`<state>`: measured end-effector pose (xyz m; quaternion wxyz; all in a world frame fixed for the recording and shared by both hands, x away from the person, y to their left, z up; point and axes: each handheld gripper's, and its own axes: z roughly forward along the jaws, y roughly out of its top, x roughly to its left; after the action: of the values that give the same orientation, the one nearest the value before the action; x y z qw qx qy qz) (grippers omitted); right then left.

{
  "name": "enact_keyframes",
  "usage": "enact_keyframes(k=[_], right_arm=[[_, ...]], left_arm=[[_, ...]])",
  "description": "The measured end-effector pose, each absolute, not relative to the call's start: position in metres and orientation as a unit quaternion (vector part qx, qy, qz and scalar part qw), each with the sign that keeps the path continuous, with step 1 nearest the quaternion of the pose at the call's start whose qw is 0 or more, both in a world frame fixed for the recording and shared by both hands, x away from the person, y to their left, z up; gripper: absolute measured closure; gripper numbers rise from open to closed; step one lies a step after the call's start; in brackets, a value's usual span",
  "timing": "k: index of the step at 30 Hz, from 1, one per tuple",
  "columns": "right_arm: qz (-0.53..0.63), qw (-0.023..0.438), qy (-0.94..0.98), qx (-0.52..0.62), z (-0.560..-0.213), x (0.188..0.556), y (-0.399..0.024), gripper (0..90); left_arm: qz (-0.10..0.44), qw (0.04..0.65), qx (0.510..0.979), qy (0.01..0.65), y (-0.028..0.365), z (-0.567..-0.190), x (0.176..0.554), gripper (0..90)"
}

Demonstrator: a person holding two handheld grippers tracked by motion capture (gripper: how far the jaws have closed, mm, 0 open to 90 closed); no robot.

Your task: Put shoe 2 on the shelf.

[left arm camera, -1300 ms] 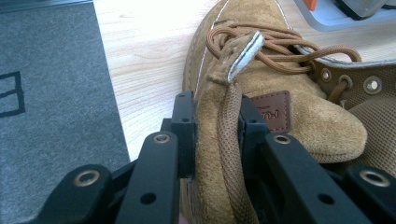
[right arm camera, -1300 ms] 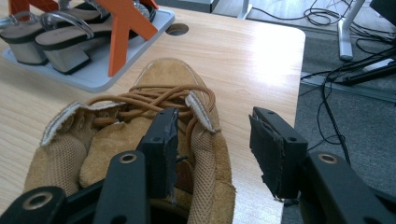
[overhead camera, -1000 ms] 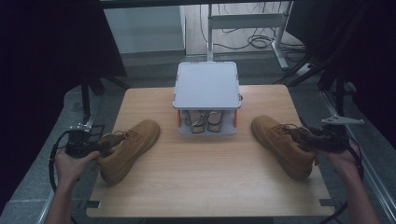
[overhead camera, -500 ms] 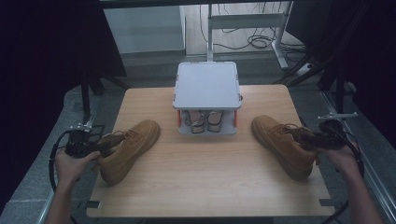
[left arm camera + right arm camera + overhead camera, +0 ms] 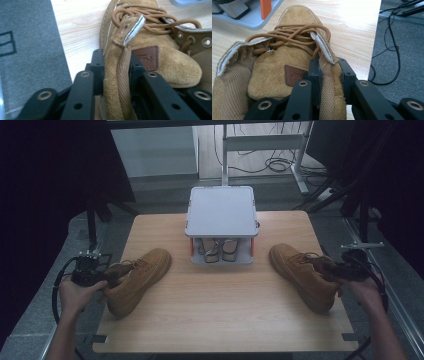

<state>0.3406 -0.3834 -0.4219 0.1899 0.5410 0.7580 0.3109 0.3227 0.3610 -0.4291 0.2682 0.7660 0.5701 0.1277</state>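
- High view: my left gripper (image 5: 102,272) holds the collar of the left boot (image 5: 137,280), which lies near the table's left edge with its toe aimed toward the shoe rack (image 5: 221,227). My right gripper (image 5: 332,269) holds the collar of the right boot (image 5: 300,275), lying near the right edge of the table (image 5: 215,320), toe likewise toward the rack. The two boots are well apart, with the rack between and behind them. Against the earlier frames, both boots and both hands sit where they were; the right gripper's jaws have just been closing on its collar, and the left's opened a little and closed again.
- Left gripper view: my jaws are clamped on the collar wall (image 5: 120,82) of the tan suede boot, one jaw outside, one inside. The suede and mesh lining are soft and fold under pressure, so the collar gives a sure pinch, but the boot looks fairly heavy and I judge it will hang and swing from this edge.
- Right gripper view: my jaws pinch the right boot's collar (image 5: 328,82) beside the tongue (image 5: 274,72). The loose laces (image 5: 294,33) could snag. A deep bite low on the collar is safest; the sole is stiff, the upper floppy.
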Motion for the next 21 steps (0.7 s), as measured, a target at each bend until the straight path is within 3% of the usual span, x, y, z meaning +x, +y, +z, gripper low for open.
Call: enact_keyframes(k=[21], right_arm=[[0.373,0.196,0.726,0.543,-0.424,0.329,-0.378,78.5]], left_arm=[[0.166,0.323,0.753,0.548,0.336,-0.411,0.306,77.9]])
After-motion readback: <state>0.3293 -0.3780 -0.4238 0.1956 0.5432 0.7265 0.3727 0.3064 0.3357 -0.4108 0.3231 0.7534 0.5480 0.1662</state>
